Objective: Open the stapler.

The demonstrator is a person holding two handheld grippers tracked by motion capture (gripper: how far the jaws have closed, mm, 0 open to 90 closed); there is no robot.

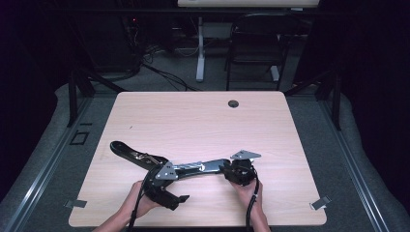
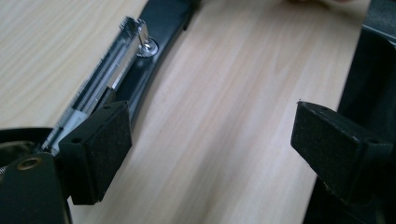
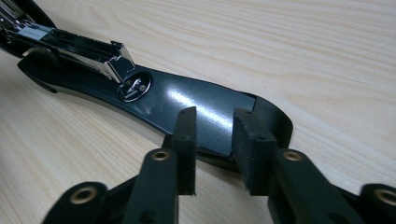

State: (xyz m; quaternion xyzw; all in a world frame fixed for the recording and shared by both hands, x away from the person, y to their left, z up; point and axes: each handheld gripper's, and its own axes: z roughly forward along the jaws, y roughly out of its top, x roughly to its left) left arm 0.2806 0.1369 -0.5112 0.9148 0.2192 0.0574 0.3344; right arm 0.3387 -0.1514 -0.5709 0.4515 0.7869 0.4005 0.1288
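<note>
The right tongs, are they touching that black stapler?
Cannot tell: in the right gripper view the right tongs straddle the stapler base's end, nearly closed, contact unclear.

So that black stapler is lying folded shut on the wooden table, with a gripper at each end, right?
Not quite: the stapler is swung wide open, not shut. The high view shows its two halves spread along the table, and the right gripper view shows the metal staple channel lifted off the base.

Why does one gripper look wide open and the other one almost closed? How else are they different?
The left gripper has its jaws spread wide with bare table between them; the right gripper has its jaws close together, with a narrow gap. The left gripper sits beside the stapler, one pad next to its metal rail; the right gripper sits at the end of the stapler's black base. Both have black padded jaws and are hand-held.
</note>
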